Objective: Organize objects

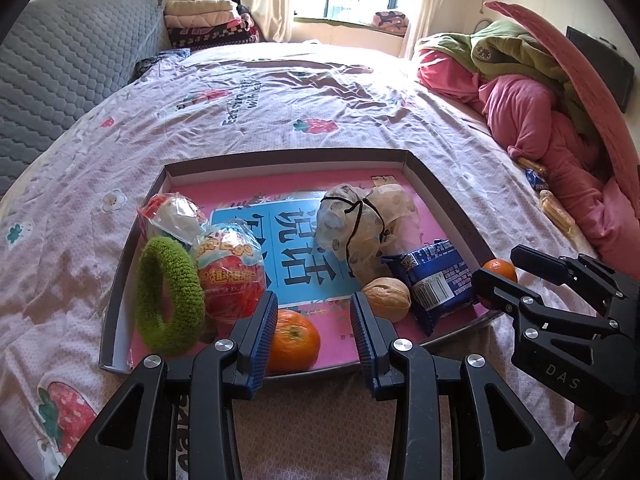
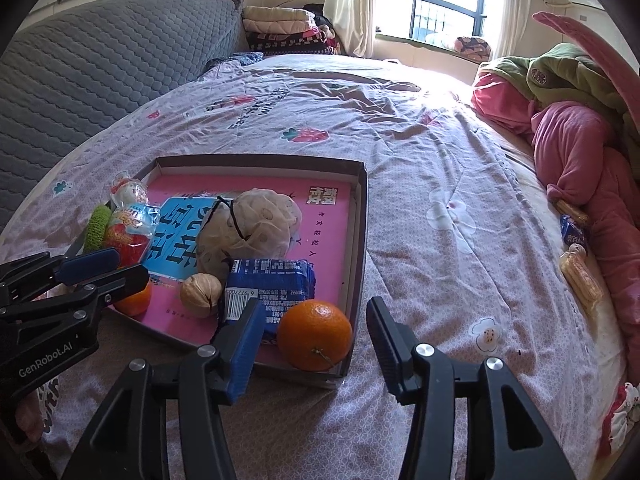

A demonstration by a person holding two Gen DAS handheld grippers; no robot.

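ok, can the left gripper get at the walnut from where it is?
Probably yes. The left gripper stands open over the tray's near edge, and the walnut lies just ahead beside its right finger. The blue snack pack crowds the walnut's far side, so room is tight.

right gripper (image 2: 312, 344): jaws apart, nothing clamped | orange (image 2: 315, 335): between them, in tray (image 2: 362, 216) near corner | blue snack pack (image 2: 268, 286): beside walnut (image 2: 201, 294)

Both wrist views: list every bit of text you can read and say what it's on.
"DAS": side of the right hand-held gripper.
"GenRobot.AI": body of the left hand-held gripper.
"6 977700": barcode digits on the blue snack packet, remainder blurred.
Pink book cover, red egg-shaped toy and bedsheet print: not reliably readable.
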